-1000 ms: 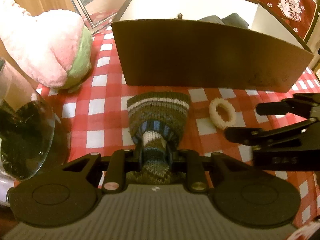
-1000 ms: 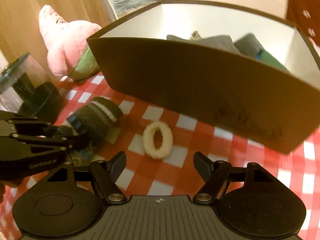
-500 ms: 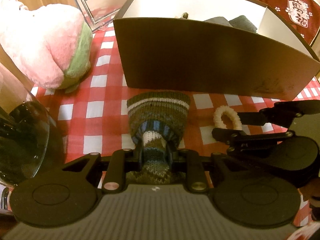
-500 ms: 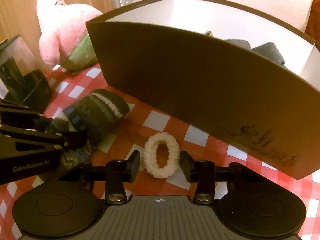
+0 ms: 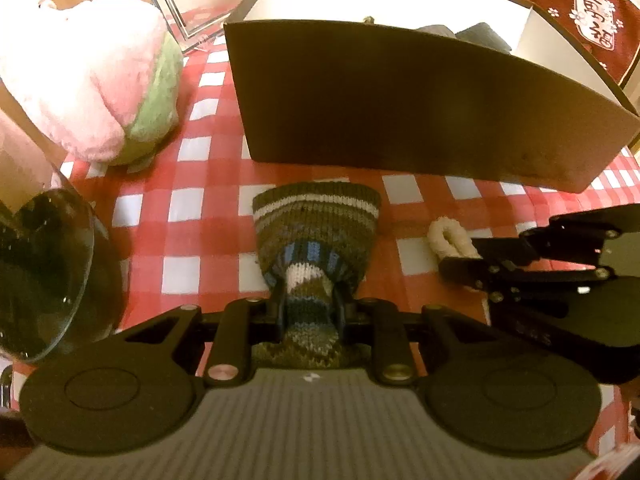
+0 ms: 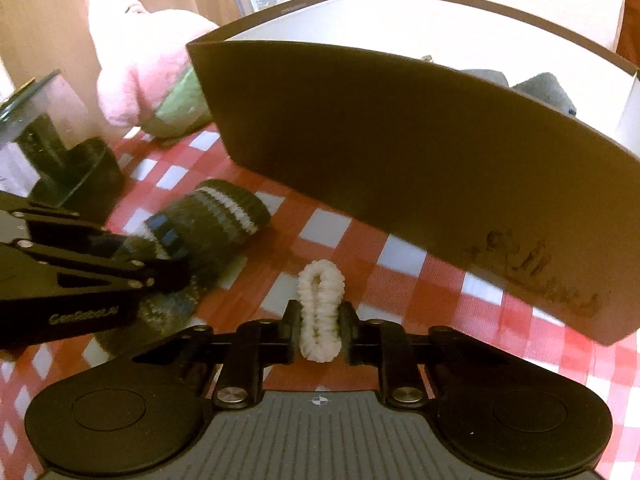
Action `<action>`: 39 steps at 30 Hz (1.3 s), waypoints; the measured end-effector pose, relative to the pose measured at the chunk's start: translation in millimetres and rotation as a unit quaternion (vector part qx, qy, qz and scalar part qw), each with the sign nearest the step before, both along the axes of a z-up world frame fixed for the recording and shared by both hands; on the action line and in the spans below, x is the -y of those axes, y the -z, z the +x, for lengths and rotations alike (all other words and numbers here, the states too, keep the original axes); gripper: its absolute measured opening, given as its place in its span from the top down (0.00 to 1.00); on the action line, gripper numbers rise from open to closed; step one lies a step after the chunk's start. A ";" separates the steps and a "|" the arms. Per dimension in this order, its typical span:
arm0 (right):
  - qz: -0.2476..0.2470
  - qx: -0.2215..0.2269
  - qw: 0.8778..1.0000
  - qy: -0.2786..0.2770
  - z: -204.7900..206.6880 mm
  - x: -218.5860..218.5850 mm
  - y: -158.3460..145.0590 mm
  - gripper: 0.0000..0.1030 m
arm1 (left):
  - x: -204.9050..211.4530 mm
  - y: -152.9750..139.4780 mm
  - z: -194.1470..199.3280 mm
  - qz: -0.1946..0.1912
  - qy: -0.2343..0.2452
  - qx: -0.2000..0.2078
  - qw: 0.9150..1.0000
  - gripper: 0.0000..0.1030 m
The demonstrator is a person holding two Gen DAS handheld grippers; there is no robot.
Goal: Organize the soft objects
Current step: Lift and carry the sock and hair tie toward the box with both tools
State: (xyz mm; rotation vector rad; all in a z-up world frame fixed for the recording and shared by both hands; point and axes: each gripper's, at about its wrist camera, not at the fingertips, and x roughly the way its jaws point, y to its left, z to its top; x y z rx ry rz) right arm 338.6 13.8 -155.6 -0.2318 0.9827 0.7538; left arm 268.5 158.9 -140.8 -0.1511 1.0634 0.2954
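We are clamping the left gripper [image 5: 309, 307] on the sock [image 5: 316, 232], which is lying on the checked cloth [image 5: 188, 216] in front of the box [image 5: 400, 104]. We are squeezing the right gripper [image 6: 320, 326] on the scrunchie [image 6: 321, 312], pinching it narrow, just right of the sock. A pink plush [image 5: 80, 80] is sitting left of the box.

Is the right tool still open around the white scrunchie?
No, the right tool has closed on the scrunchie, squeezing it into a narrow loop between its fingers.
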 end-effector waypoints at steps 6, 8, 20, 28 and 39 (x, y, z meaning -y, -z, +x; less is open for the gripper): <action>0.005 -0.032 0.999 -0.014 -23.2 18.2 -8.6 0.80 | 15.9 -2.8 -20.5 -0.012 0.015 -0.008 1.000 0.79; 0.002 -0.042 0.999 -0.017 -33.4 25.0 -11.3 0.80 | 22.3 -4.4 -30.7 -0.024 0.020 -0.012 0.999 0.78; -0.009 -0.044 0.999 -0.020 -58.2 34.4 -15.8 0.70 | 25.0 1.4 -41.8 -0.041 0.009 -0.018 0.999 0.44; -0.012 -0.030 0.999 -0.017 -54.1 24.3 -12.9 0.63 | 23.4 11.6 -31.1 -0.032 0.008 -0.026 0.999 0.32; -0.008 -0.026 0.999 -0.021 -57.1 29.6 -11.5 0.78 | 35.2 7.1 -28.6 -0.028 0.031 -0.016 0.999 0.70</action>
